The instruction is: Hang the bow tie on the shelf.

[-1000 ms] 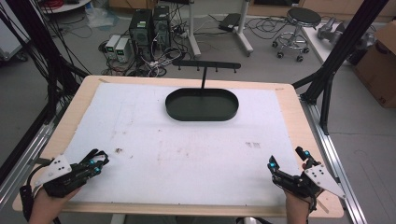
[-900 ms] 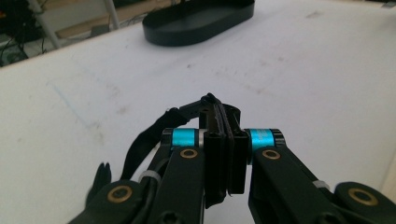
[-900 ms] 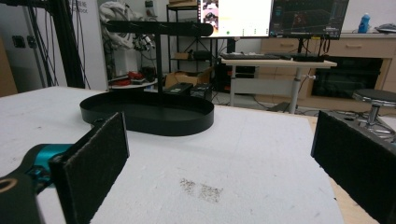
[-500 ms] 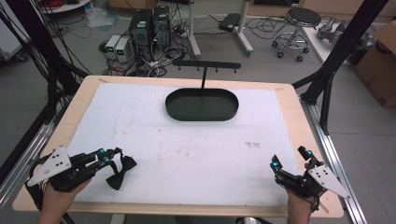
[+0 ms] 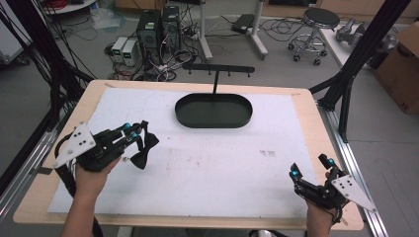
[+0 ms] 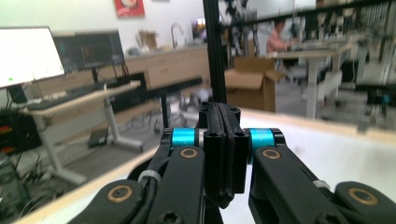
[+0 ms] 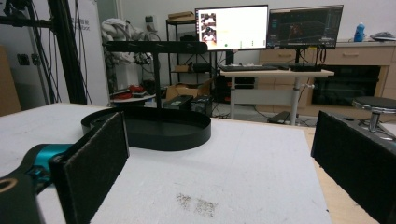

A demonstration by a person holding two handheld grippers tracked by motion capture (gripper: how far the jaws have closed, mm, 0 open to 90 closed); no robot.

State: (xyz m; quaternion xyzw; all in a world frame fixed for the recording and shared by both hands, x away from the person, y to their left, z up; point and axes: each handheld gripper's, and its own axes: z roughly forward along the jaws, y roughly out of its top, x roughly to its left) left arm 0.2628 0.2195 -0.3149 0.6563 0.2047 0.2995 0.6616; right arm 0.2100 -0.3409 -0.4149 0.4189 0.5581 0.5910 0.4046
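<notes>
High view: left tongs (image 5: 132,137) grip an unmarked black bow tie (image 5: 143,148).

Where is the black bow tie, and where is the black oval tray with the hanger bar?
black bow tie (image 5: 143,148), high view, on its right wing.
black oval tray (image 5: 213,122), high view, on its front wall.

- Setting: research lab with office-style benches.
- Worktop (image 5: 39,207) boxed in by a black strut frame (image 5: 352,74), cables trailing down it.
- Floor beyond the far edge: desktop computer towers (image 5: 159,27), loose wiring, a rolling stool (image 5: 316,24).
- Background: monitors (image 7: 231,27) on height-adjustable desks, cardboard boxes (image 6: 250,86), shelving.
</notes>
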